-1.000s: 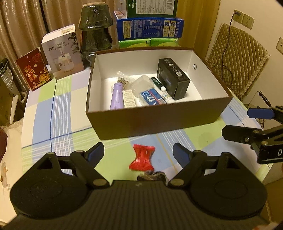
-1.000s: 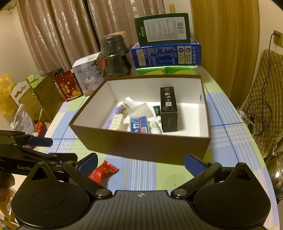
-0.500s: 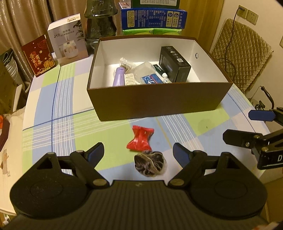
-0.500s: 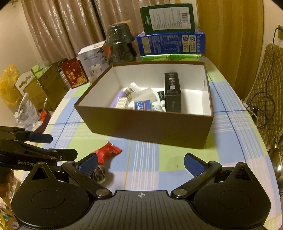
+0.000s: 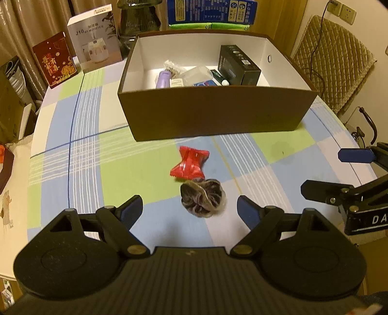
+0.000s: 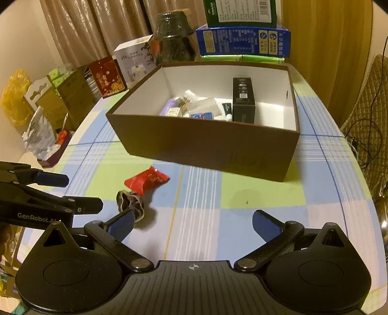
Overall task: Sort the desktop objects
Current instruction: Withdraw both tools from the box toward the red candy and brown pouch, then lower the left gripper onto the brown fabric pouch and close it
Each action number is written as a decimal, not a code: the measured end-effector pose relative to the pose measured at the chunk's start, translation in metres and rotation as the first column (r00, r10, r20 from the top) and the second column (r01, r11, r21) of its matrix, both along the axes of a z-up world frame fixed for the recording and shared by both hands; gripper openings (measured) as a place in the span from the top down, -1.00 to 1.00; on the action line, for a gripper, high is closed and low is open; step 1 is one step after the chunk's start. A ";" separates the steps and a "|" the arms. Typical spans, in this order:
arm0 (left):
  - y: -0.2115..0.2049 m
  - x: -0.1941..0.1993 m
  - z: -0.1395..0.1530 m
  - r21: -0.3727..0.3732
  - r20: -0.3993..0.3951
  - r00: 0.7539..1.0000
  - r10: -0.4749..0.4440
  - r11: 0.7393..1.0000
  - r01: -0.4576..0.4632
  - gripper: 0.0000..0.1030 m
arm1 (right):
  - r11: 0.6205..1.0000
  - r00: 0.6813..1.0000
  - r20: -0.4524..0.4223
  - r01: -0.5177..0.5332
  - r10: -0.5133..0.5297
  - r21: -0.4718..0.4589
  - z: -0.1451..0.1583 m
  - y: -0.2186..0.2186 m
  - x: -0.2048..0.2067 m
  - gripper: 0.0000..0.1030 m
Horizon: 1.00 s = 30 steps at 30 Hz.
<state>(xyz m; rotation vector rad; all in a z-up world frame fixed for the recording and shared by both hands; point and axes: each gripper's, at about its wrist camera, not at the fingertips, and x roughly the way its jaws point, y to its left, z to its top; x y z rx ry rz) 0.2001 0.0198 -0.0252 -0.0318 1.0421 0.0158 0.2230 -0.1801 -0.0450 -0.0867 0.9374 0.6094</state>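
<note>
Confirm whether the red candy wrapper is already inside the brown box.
No, the red candy wrapper lies on the tablecloth in front of the brown box.

We can't read the print on the red foil snack packet [image 5: 190, 164], too blurred. Small items in the brown cardboard box with white lining [image 5: 218, 114] are half hidden by its near wall; the blue-and-white pack [image 5: 205, 83] shows only its top. The dark glass jar [image 5: 135, 21] and blue printed carton [image 5: 211, 11] are cut off by the top edge in the left wrist view. Lettering on the right gripper's [image 5: 322, 174] body runs off frame.
</note>
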 end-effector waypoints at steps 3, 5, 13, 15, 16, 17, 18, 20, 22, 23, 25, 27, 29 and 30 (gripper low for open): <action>-0.001 -0.004 -0.006 -0.009 -0.011 1.000 -0.005 1.000 0.005 -0.60 | 1.000 1.000 -0.004 -0.002 0.002 -0.022 -0.005 0.000 -0.003 -0.96; -0.001 -0.006 -0.010 -0.014 -0.021 1.000 -0.010 1.000 0.010 -0.59 | 1.000 1.000 -0.015 0.006 -0.007 -0.029 -0.010 -0.001 -0.003 -0.96; -0.001 -0.009 -0.027 -0.028 -0.064 0.998 -0.019 0.999 0.017 -0.58 | 0.998 0.998 -0.054 0.022 -0.025 -0.053 -0.027 -0.003 -0.002 -0.96; -0.001 -0.008 -0.029 -0.030 -0.066 0.998 -0.022 0.999 0.020 -0.58 | 0.998 0.998 -0.059 0.020 -0.024 -0.060 -0.029 -0.001 -0.001 -0.96; -0.001 -0.007 -0.030 -0.031 -0.067 0.997 -0.024 0.999 0.022 -0.58 | 0.998 0.998 -0.060 0.021 -0.024 -0.063 -0.030 -0.001 -0.001 -0.96; -0.001 -0.006 -0.030 -0.031 -0.067 0.997 -0.026 0.999 0.024 -0.58 | 0.998 0.998 -0.061 0.023 -0.027 -0.066 -0.032 0.000 0.000 -0.96; 0.000 -0.005 -0.031 -0.032 -0.066 0.997 -0.030 0.999 0.027 -0.58 | 0.997 0.998 -0.062 0.025 -0.029 -0.068 -0.033 0.000 0.000 -0.96; 0.000 -0.003 -0.032 -0.034 -0.064 0.997 -0.035 0.999 0.033 -0.58 | 0.997 0.997 -0.062 0.031 -0.036 -0.070 -0.034 0.000 0.002 -0.96; 0.000 -0.001 -0.034 -0.037 -0.056 0.997 -0.045 0.998 0.043 -0.57 | 0.997 0.997 -0.059 0.040 -0.045 -0.071 -0.035 0.000 0.003 -0.96; 0.000 0.000 -0.035 -0.039 -0.053 0.997 -0.051 0.998 0.049 -0.56 | 0.997 0.997 -0.058 0.044 -0.049 -0.070 -0.035 -0.001 0.004 -0.96; -0.001 0.002 -0.037 -0.040 -0.047 0.997 -0.065 0.997 0.063 -0.53 | 0.996 0.997 -0.056 0.054 -0.058 -0.067 -0.037 -0.001 0.006 -0.96; -0.001 0.004 -0.039 -0.040 -0.040 0.996 -0.079 0.996 0.078 -0.53 | 0.996 0.996 -0.057 0.065 -0.069 -0.066 -0.038 -0.003 0.008 -0.96; -0.002 0.006 -0.040 -0.039 -0.029 0.995 -0.096 0.995 0.095 -0.50 | 0.995 0.995 -0.061 0.076 -0.080 -0.067 -0.040 -0.004 0.010 -0.96; -0.003 0.008 -0.041 -0.038 -0.024 0.994 -0.104 0.994 0.103 -0.49 | 0.994 0.994 -0.062 0.081 -0.085 -0.068 -0.040 -0.005 0.011 -0.96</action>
